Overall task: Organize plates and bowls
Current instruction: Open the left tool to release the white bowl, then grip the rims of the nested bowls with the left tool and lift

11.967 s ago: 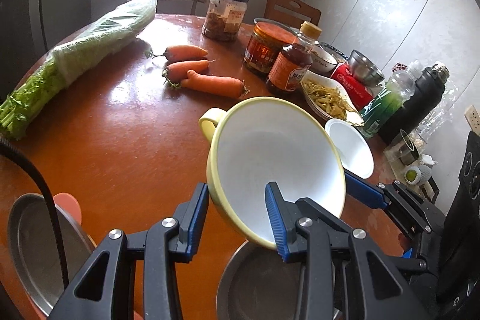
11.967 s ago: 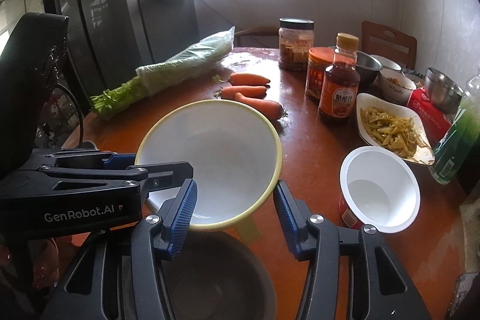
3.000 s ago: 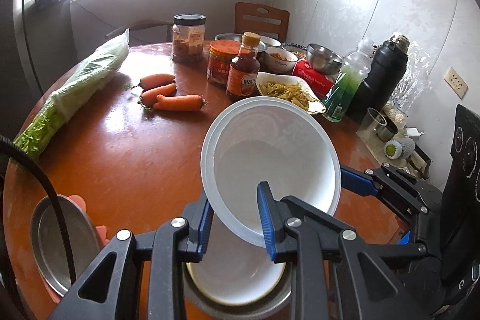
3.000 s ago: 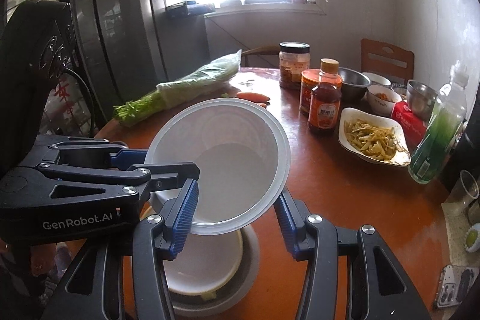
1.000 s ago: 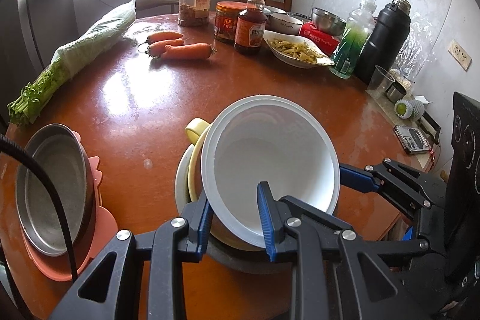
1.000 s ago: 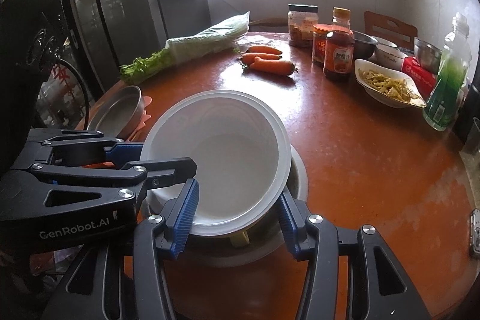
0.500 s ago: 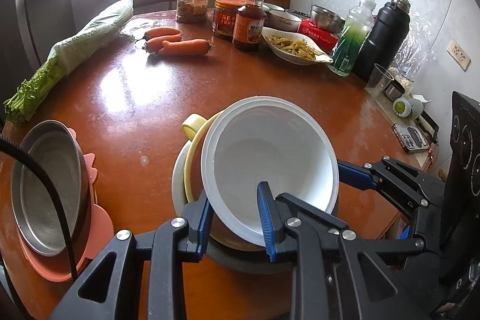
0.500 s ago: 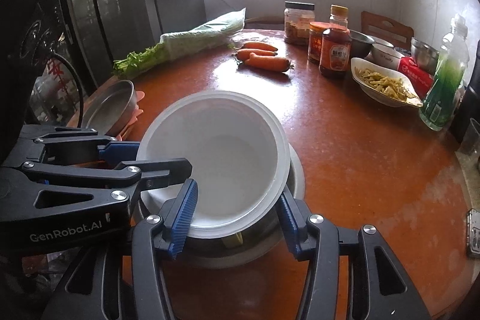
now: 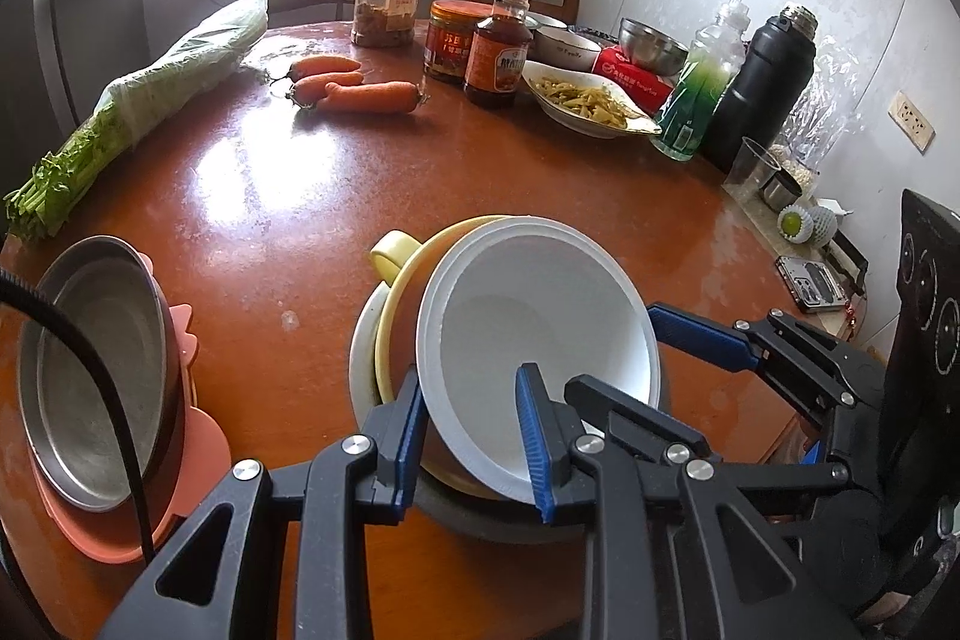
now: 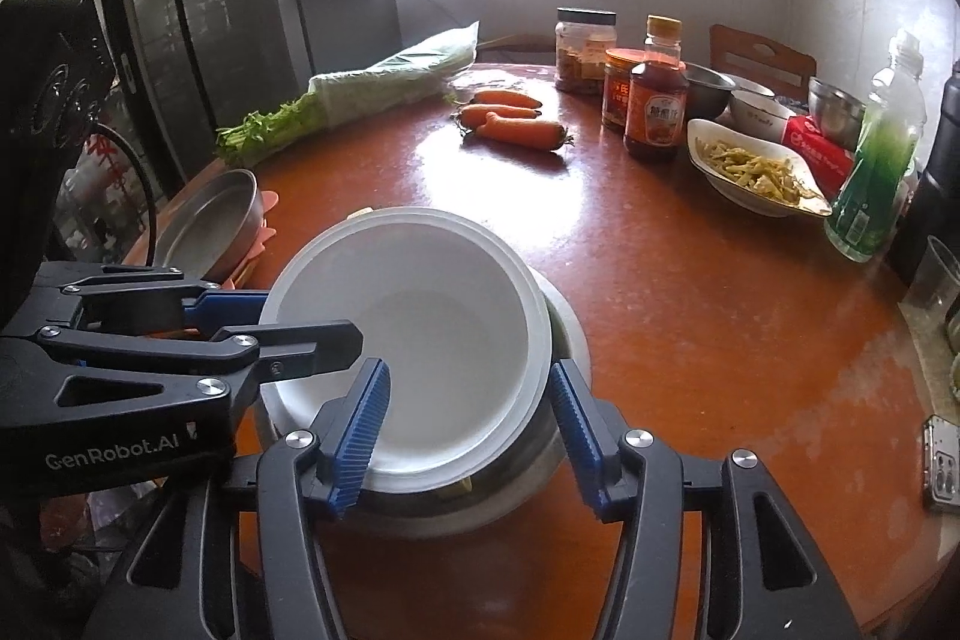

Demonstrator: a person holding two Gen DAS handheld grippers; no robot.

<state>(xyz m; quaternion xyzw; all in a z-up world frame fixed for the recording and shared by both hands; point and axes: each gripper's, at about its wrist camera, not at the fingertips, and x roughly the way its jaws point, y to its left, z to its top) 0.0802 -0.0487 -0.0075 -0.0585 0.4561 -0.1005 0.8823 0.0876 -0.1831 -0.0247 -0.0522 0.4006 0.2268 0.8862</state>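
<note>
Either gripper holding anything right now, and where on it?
Left gripper is shut on the white bowl, clamping its near rim. Right gripper is opening, straddling that rim unpressed.

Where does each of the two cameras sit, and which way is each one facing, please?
Left wrist: on the left gripper, facing down and forward over the table; its blue fingers pinch the white bowl rim.
Right wrist: on the right gripper, facing the same way from further right; its fingers straddle the bowl, opening.
Shared: white bowl, carrots, steel pan, each other's gripper.
</note>
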